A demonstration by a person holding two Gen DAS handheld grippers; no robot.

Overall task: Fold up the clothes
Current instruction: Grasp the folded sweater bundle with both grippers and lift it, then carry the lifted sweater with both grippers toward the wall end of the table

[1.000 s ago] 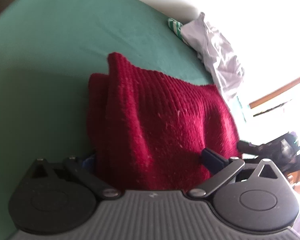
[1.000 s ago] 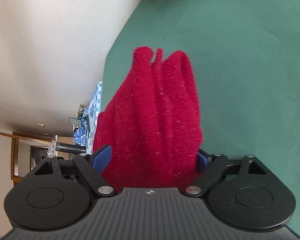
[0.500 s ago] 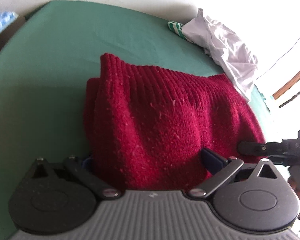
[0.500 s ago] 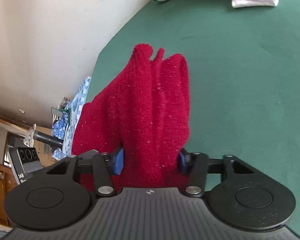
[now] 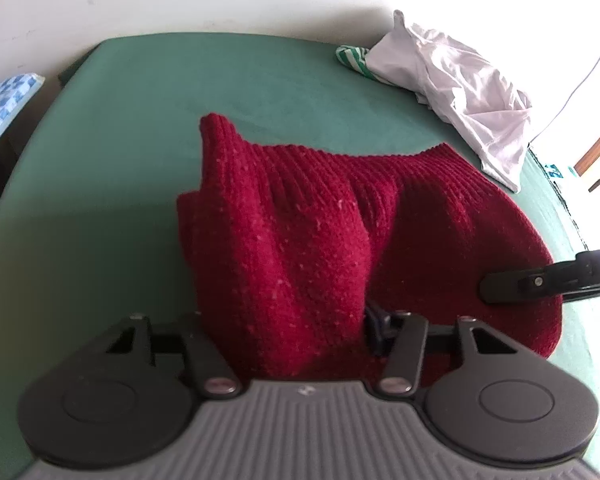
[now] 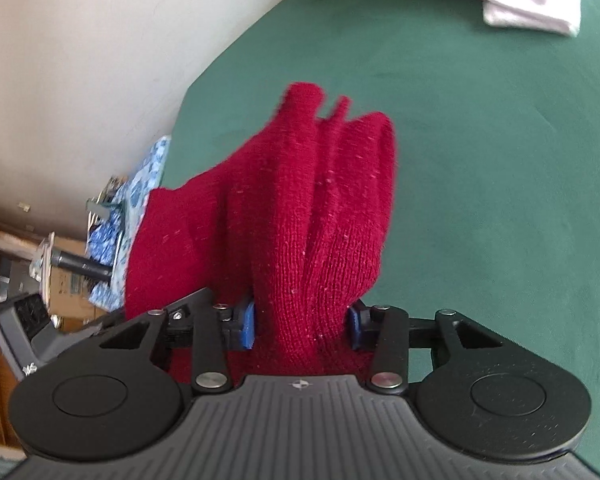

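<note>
Both the left gripper [image 5: 287, 320] and right gripper [image 6: 302, 326] are closing on the bunched red sweater [image 5: 340, 232], mid-frame over the green tabletop [image 5: 139, 120], white cloth [image 5: 460, 92] upper right.

Both hand-held grippers angle downward. The left hand-held gripper [image 5: 287, 320] has its jaws closing, red knit bunched between them and pressed on both sides. Same deal with the right hand-held gripper [image 6: 302, 326]: jaws closing, blue pads [image 6: 247, 326] squeezing a thick wad of the knit that sticks out ahead of the fingertips.
</note>
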